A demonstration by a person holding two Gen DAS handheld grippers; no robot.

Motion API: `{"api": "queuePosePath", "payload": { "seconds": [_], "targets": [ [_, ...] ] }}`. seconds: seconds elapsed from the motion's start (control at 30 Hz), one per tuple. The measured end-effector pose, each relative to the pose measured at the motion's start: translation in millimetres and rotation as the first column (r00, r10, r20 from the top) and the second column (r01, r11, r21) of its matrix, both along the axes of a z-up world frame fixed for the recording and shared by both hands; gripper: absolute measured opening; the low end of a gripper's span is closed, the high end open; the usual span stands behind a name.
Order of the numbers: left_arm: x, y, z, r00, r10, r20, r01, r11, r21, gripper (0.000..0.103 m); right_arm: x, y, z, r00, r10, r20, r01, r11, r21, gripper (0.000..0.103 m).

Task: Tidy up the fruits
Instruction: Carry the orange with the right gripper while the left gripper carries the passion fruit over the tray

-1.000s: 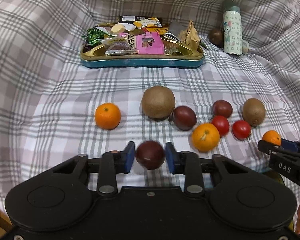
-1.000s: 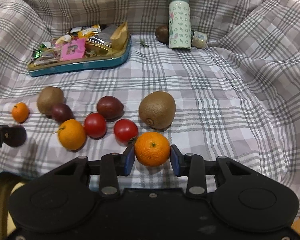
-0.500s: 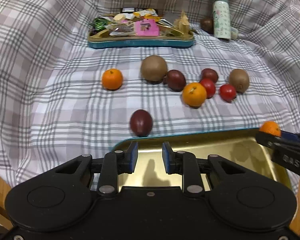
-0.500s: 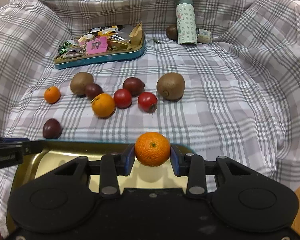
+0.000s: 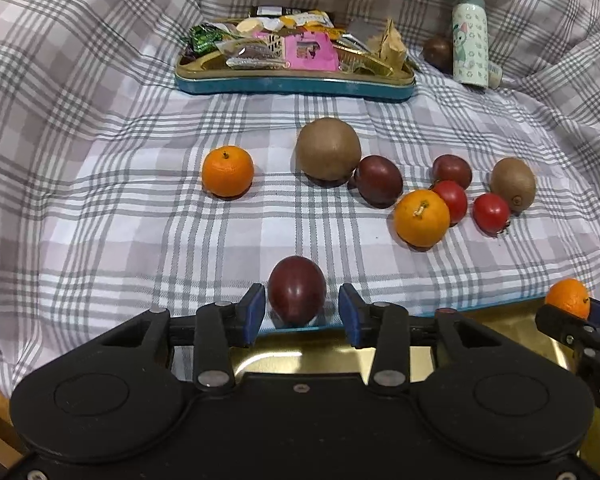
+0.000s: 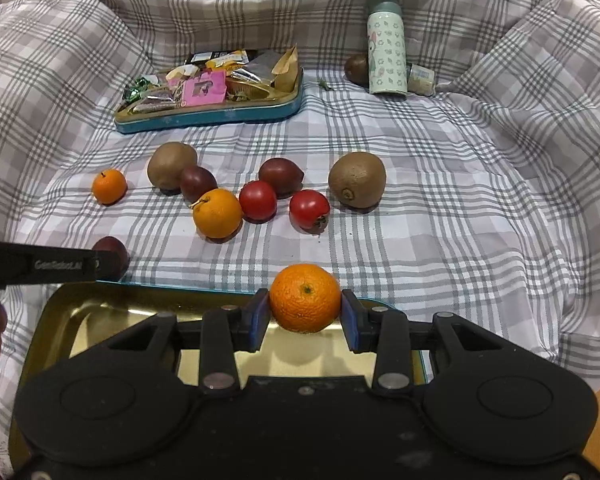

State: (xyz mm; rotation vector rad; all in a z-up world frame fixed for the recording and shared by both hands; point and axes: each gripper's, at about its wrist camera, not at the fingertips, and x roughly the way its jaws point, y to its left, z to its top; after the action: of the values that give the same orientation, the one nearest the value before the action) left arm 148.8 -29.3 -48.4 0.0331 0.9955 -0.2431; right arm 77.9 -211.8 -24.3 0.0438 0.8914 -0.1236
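Note:
A dark purple passion fruit (image 5: 297, 290) lies on the checked cloth just beyond the far rim of a gold tray (image 5: 500, 328). My left gripper (image 5: 302, 312) is open, one blue pad on each side of that fruit with small gaps. My right gripper (image 6: 305, 316) is shut on a small mandarin (image 6: 305, 298) and holds it above the gold tray's (image 6: 100, 312) far edge. In the right wrist view the passion fruit (image 6: 114, 254) shows behind a finger of the left gripper. The held mandarin (image 5: 568, 298) also appears at the right of the left wrist view.
On the cloth lie a mandarin (image 5: 228, 171), two kiwis (image 5: 328, 148) (image 5: 514, 184), two passion fruits (image 5: 380, 180), an orange (image 5: 421, 217) and two tomatoes (image 5: 492, 213). A teal snack tray (image 5: 294, 84) and a bottle (image 5: 470, 48) stand at the back.
The left gripper let go of the passion fruit, which dropped on the cloth by the tray; it has since opened wider and moved up around it. The right gripper carried the mandarin back over the tray.

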Motion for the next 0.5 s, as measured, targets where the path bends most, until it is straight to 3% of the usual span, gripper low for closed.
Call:
{"api": "queuePosePath", "payload": {
  "seconds": [0.27,0.5],
  "targets": [
    [13,-4,-15,0.999,-0.003,-0.054,0.003,1.0,0.007,0.05,13,2,-8,1.0,0.021,-0.02,-0.021,1.0,-0.006,0.038],
    [22,0,-12,0.999,0.008,-0.048,-0.009,1.0,-0.02,0.043,22,0,-13,0.999,0.02,-0.034,-0.02,1.0,-0.002,0.038]
  ]
}}
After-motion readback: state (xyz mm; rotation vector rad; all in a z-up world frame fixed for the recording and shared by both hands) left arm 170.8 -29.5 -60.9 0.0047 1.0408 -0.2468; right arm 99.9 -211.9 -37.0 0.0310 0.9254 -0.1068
